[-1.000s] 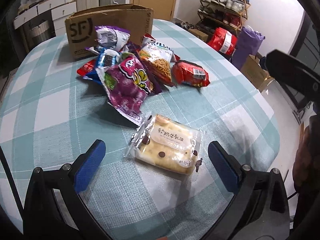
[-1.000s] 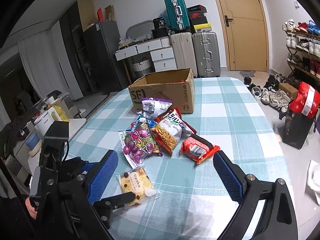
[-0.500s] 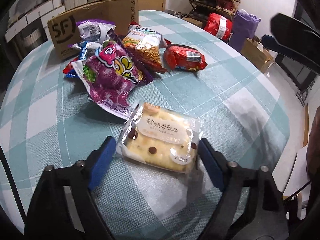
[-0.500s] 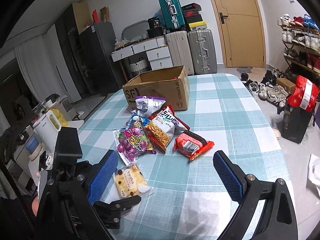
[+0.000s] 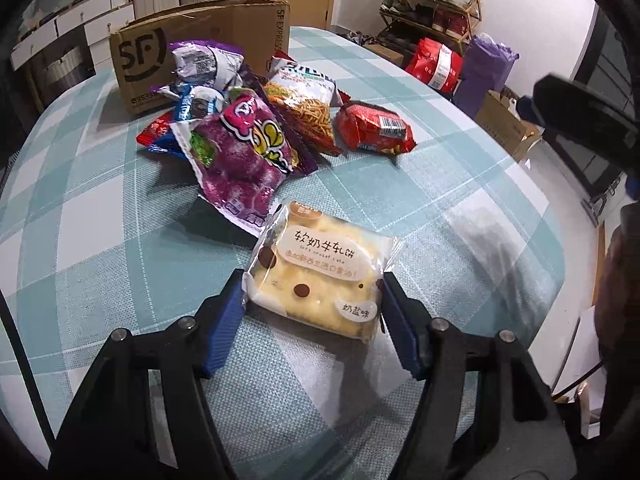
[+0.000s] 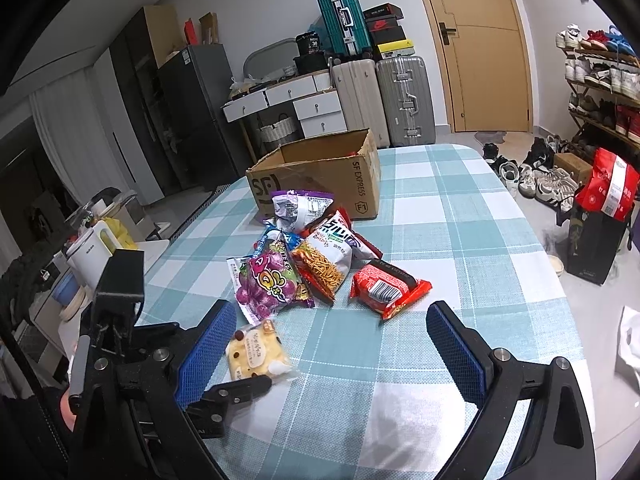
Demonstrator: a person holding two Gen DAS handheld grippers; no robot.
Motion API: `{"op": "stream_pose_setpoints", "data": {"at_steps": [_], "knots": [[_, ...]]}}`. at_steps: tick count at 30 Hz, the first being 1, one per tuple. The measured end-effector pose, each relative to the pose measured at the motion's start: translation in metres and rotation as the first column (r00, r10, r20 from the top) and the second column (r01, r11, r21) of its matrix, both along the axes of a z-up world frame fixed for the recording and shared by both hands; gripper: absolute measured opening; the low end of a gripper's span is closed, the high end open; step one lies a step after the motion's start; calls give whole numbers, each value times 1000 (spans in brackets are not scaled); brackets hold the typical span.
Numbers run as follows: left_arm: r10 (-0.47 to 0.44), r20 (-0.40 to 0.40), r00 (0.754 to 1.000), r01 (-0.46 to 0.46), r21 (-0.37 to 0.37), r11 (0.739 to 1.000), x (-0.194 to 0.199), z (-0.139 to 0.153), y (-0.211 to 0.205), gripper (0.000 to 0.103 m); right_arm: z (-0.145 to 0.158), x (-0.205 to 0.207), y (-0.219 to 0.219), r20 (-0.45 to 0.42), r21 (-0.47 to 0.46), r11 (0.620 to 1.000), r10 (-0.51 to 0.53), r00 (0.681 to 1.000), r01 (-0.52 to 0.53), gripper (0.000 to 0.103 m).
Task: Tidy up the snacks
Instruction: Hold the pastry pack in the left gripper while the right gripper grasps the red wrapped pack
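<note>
My left gripper [image 5: 314, 316] is shut on a clear-wrapped yellow nougat cake packet [image 5: 320, 276], its blue pads touching both sides, the packet resting on the table. The packet also shows in the right wrist view [image 6: 256, 350]. Behind it lies a snack pile: a purple grape candy bag [image 5: 240, 156], a noodle-snack bag [image 5: 304, 108], a red packet [image 5: 374, 128] and a purple-white bag [image 5: 206, 64]. An open SF cardboard box [image 5: 200, 40] stands behind the pile. My right gripper [image 6: 332, 348] is open and empty, above the table to the right of the left gripper.
The table has a teal and white checked cloth [image 5: 460, 184]. Its right edge drops to the floor, where a shoe rack [image 6: 600, 92], red bags [image 6: 610, 188] and boxes stand. Suitcases [image 6: 384, 96] and drawers are behind the table.
My left gripper moved forward around the cake packet and closed until its pads touch both sides. The right gripper stayed open and drifted slightly back.
</note>
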State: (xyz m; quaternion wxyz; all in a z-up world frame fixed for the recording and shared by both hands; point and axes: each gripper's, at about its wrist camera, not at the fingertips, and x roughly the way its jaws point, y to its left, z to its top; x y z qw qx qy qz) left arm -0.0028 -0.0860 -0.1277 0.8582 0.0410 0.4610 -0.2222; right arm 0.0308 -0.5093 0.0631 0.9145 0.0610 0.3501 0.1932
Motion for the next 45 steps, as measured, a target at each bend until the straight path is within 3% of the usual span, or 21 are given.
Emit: {"op": "stream_pose_setpoints", "data": {"at_steps": [17, 32, 45], "knots": [[49, -8, 999, -50, -104, 993, -2, 18, 39, 63, -25, 33, -7, -70, 3, 1000, -23, 997, 23, 98], [137, 24, 990, -133, -113, 985, 0, 30, 75, 63, -65, 83, -7, -158, -38, 999, -30, 987, 24, 98], [166, 20, 986, -163, -115, 980, 7, 28, 88, 63, -76, 108, 4, -173, -63, 998, -42, 984, 32, 98]]}}
